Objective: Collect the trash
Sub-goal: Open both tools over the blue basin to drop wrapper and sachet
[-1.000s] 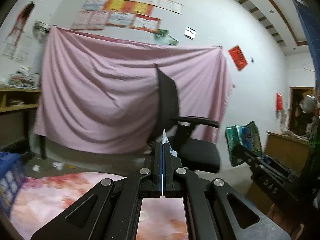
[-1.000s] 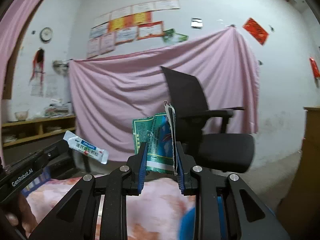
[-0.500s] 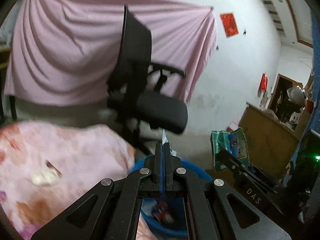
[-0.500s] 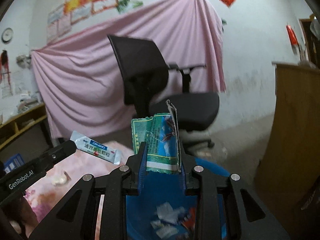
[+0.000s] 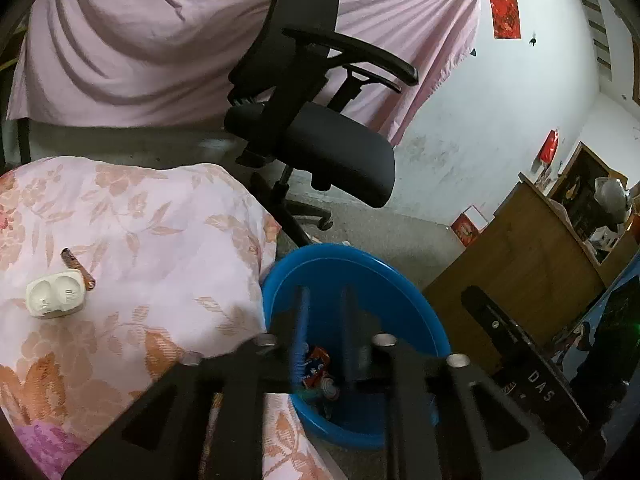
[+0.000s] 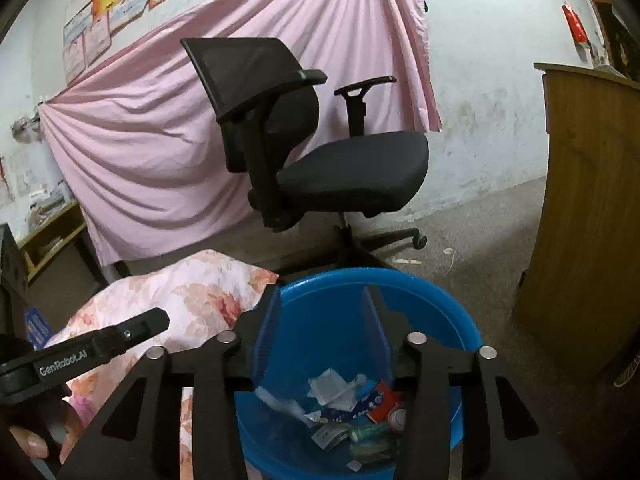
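A: Where do the two tongs stand, and what do they hold?

B: Both hang over the blue bin [image 6: 436, 300], which stands on the floor just right of the floral tabletop [image 5: 132, 216]. The left tongs [image 5: 322, 332] have their jaws parting, a narrow gap between them and nothing in it. The right tongs [image 6: 318, 324] are also opening, wider, and likewise empty; through that gap the trash [image 6: 344, 404] shows as a heap of wrappers on the bin's bottom.

A: What makes this release go well?

B: Judged from the views, each pair should stay inside the rim until its jaws are fully apart, so that light wrappers fall straight and do not drift onto the floor or stick to a pad. The two should be kept from knocking each other, being close together.

A: Is anything left to collect?

B: On the left of the tabletop lie a white case [image 5: 56, 294] and, touching it on the far side, a brown wrapper [image 5: 78, 266]. The wrapper looks like trash; whether the case is cannot be told.
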Demonstrator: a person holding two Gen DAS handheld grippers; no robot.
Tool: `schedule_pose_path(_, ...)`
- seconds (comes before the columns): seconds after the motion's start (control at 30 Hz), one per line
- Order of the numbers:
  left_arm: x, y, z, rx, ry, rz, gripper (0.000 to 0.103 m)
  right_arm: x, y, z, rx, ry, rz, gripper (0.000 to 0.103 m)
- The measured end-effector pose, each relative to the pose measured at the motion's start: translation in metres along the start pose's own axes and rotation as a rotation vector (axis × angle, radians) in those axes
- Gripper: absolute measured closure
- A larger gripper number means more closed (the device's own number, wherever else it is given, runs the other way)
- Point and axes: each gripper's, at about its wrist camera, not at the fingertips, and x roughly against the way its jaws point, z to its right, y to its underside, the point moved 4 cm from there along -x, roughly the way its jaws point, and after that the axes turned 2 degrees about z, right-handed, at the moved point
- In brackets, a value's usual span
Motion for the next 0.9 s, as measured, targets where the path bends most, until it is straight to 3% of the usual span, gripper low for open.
schedule_pose_path(0.13,0.018,-0.002,-0.005,-0.015,-0.004,0.053,0.073,0.006,-0.006,-0.003,-0.006,-0.006,0.040,0.050)
schedule_pose_path(0.2,0.034,-0.008,-0.008,-0.043,-0.030,0.101,0.065,0.012,-0.011,-0.007,-0.008,-0.012,0.078,0.031)
schedule_pose_path(0.27,0.047,-0.011,-0.012,-0.059,-0.051,0.144,0.060,0.021,-0.015,-0.014,-0.011,-0.026,0.127,0.019)
schedule_pose_path(0.37,0.073,-0.019,-0.018,-0.088,-0.090,0.223,0.051,0.031,-0.022,-0.024,-0.004,-0.053,0.184,0.014)
schedule_pose_path(0.47,0.097,-0.023,-0.025,-0.128,-0.143,0.299,0.034,0.042,-0.027,-0.036,0.003,-0.082,0.252,0.000)
schedule_pose_path(0.53,0.111,-0.024,-0.030,-0.156,-0.188,0.359,0.008,0.047,-0.031,-0.044,0.005,-0.107,0.290,0.000)
schedule_pose_path(0.57,0.117,-0.024,-0.033,-0.167,-0.214,0.392,0.004,0.050,-0.032,-0.049,0.012,-0.121,0.310,0.000)
schedule_pose_path(0.63,0.136,-0.022,-0.041,-0.185,-0.268,0.476,0.002,0.054,-0.034,-0.058,0.025,-0.138,0.340,0.000)
schedule_pose_path(0.9,0.165,-0.008,-0.080,-0.172,-0.342,0.574,0.002,0.064,-0.032,-0.110,0.154,-0.196,0.430,0.000)
